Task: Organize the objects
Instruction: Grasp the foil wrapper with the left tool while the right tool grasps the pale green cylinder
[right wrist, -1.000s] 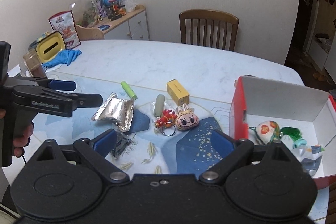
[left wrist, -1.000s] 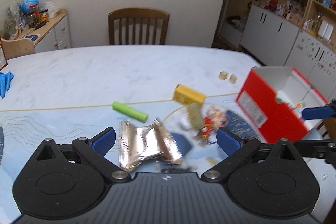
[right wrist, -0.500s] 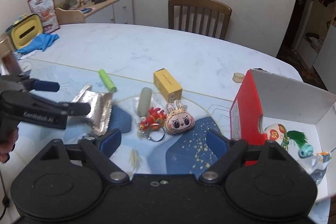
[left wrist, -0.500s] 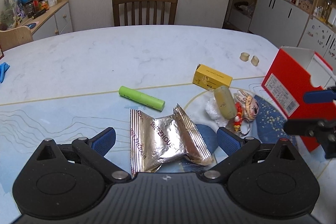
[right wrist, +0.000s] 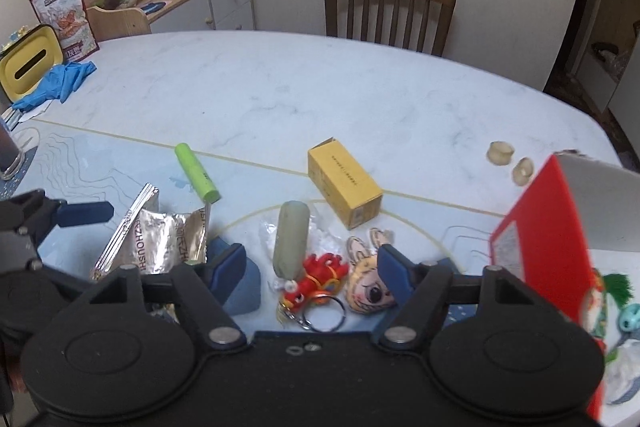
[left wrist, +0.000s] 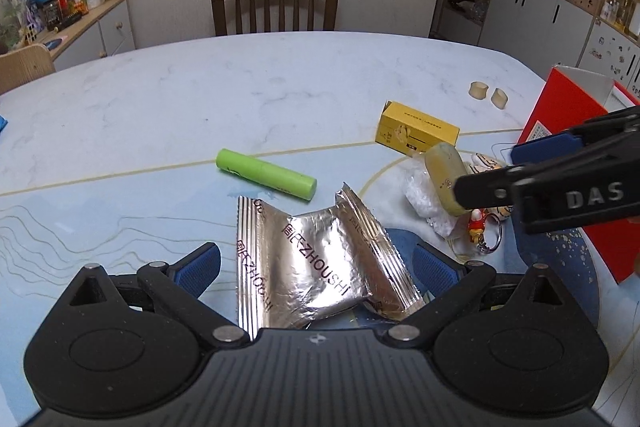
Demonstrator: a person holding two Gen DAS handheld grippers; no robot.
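Note:
My left gripper (left wrist: 316,263) is open, its jaws on either side of a crumpled silver foil packet (left wrist: 316,259) lying on the table; the packet also shows in the right wrist view (right wrist: 160,239). My right gripper (right wrist: 312,267) is open, low over a red keychain (right wrist: 316,283), a pale green capsule (right wrist: 292,235) and a bunny-face plush (right wrist: 368,287). A green tube (left wrist: 266,175) and a yellow box (left wrist: 416,131) lie behind. A red box (right wrist: 540,239) with toys inside stands at the right.
Two small beige rings (left wrist: 488,93) lie near the red box. A wooden chair (left wrist: 276,3) stands behind the table. A yellow tissue holder (right wrist: 30,61) and blue gloves (right wrist: 60,83) sit at the far left. Cabinets line the walls.
Both grippers have moved forward and lower. The left has come around the foil packet; the right has closed in on the keychain and plush and now shows in the left view.

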